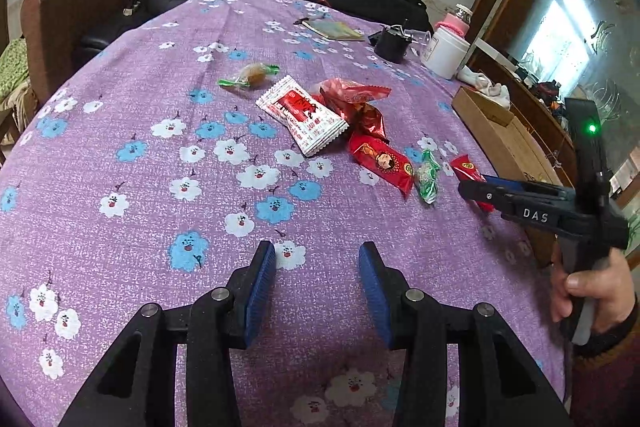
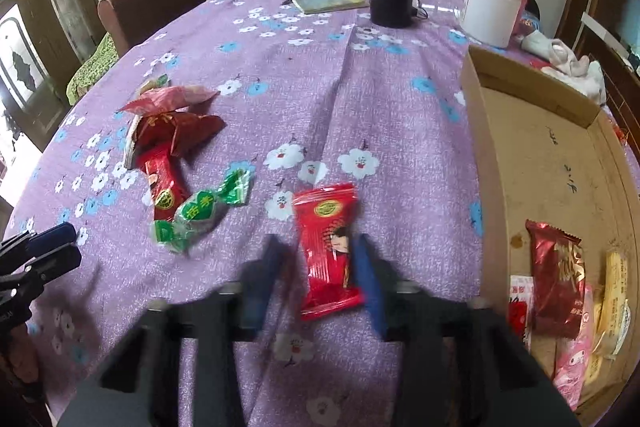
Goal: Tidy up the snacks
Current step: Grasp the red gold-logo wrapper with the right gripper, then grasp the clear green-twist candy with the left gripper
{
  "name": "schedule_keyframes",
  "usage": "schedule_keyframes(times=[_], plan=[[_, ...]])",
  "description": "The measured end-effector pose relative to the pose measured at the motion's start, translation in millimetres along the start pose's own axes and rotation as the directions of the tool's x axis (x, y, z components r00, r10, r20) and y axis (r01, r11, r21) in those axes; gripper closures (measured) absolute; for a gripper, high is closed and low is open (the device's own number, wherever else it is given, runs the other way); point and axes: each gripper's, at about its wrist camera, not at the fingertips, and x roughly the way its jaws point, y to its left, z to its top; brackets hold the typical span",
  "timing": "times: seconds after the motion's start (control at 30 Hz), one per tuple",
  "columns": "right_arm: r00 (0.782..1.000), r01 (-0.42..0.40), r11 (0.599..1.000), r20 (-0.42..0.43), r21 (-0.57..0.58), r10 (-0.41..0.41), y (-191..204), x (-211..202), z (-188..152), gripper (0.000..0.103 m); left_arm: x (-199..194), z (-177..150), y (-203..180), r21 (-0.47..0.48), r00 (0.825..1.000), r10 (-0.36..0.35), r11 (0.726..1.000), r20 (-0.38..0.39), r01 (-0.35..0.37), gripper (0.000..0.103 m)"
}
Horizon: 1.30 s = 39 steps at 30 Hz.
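The left gripper is being held low over the purple flowered tablecloth, well to the left of the cardboard box, its blue pads spread wide with only cloth showing between them. Ahead of it, still left of the box, a green-ended candy, a white and red packet and a crumpled red wrapper are lying in a loose group, with a red snack bar and a green twisted candy nearer the box.

The right gripper is being held by a hand just left of the box wall, pointing across the table. Its fingers are blurred, but they are being kept apart on either side of a red snack packet. The packet's lower half is lying between them, against the right finger and clear of the left. Whether it is being squeezed cannot be told.

Open cloth is lying between this packet and the box wall. Inside the box, at its near end, a dark red bar, a yellow packet and a pink packet are lying, and bare cardboard is showing farther in. Beyond the box a white jar and a black pot are standing.
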Motion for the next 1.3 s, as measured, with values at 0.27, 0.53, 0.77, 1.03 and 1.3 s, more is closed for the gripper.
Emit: schedule_keyframes(times=[0.27,0.53,0.77,1.03,1.3], plan=[[0.987,-0.159,0.986,0.007,-0.046,0.159,55,7,9,0.085,0,1,-3,0.009,1.0,0.012,1.0,0.0,-0.012,0.057],[0.973,-0.212,0.976,0.108,0.05,0.205,23,4,7,0.085,5,6,-14,0.038,1.0,0.016,0.999,-0.024,-0.015,0.057],[0.964,-0.232,0.966,0.163,0.117,0.212,-3,-6,8,0.085,24,24,-46,0.018,0.998,-0.03,0.999,-0.063,0.031,0.061],[0.957,-0.251,0.959,0.183,0.129,0.226,-6,-12,11,0.085,55,35,-73,0.054,0.993,0.083,0.995,-0.081,-0.079,0.076],[0.955,-0.253,0.961,0.185,0.114,0.23,-2,-14,10,0.085,54,25,-83,0.132,0.986,0.166,0.977,0.002,-0.165,0.082]])
